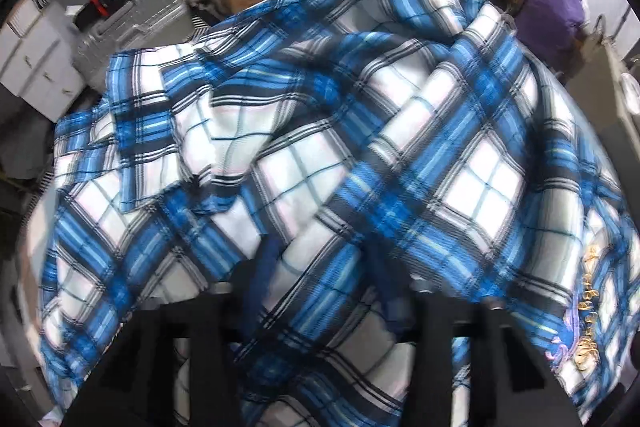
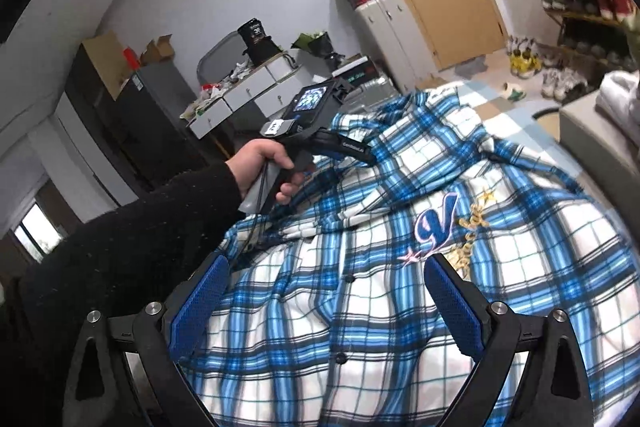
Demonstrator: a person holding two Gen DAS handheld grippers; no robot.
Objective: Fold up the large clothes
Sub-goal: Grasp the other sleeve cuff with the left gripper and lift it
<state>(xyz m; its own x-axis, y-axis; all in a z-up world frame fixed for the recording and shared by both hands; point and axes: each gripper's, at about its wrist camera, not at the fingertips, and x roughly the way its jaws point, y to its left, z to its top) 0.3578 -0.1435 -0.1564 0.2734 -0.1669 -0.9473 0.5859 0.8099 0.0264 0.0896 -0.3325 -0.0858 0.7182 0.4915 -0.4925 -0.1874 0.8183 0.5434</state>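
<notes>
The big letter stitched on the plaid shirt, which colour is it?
Blue with a pale outline, on the blue-and-white plaid shirt; the stitched letter shows best in the right wrist view.

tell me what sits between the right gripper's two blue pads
Only the plaid shirt, lying below the open right gripper: its button strip runs up the gap, and neither pad touches it. This shows in the right wrist view.

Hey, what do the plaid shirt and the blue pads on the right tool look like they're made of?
Plaid shirt: soft woven cloth, probably cotton or flannel, matte; it creases and drapes. Blue pads on the right tool: likely rubber or plastic, with a dimpled, non-glossy surface.
</notes>
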